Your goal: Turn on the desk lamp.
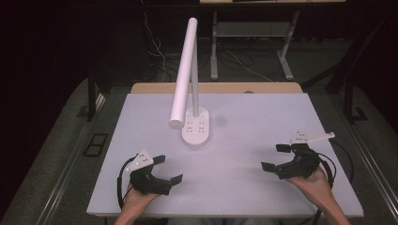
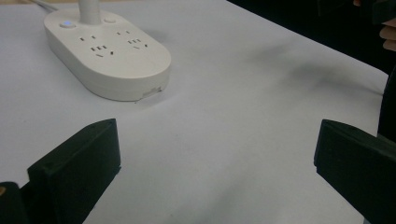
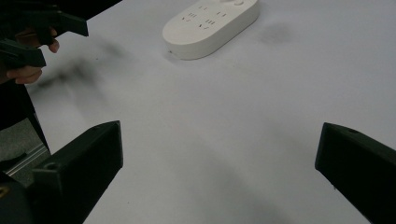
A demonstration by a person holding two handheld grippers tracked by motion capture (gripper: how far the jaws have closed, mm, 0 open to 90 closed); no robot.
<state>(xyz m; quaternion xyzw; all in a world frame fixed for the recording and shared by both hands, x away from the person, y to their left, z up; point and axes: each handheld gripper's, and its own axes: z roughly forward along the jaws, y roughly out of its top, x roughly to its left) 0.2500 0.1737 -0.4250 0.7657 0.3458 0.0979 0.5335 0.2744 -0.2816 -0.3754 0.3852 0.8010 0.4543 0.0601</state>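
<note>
High view: I see a white table [image 1: 263, 117] with a white desk lamp [image 1: 187, 70] standing near its middle, slightly toward the far edge. The lamp's oval base [image 1: 196, 127] carries socket openings on its top face, and a thin post rises from it to a long tubular head that slopes down toward the near side.

My left gripper [image 1: 162, 171] sits at the near-left of the table, held in the left hand [image 1: 136, 197]; its jaws stand wide apart with nothing between them. My right gripper [image 1: 277, 157] sits at the near-right, held in the right hand [image 1: 314, 180], its jaws likewise spread and empty. Both grippers point inward, well apart from each other and from the lamp.

Left gripper view: the two black jaws frame bare tabletop; the lamp base [image 2: 107, 56] lies ahead to the left, with a small blue-lit button near its far end.

Right gripper view: the jaws again frame bare tabletop; the base [image 3: 210, 25] lies ahead, and the other gripper [image 3: 42, 32] appears at upper left.
</note>
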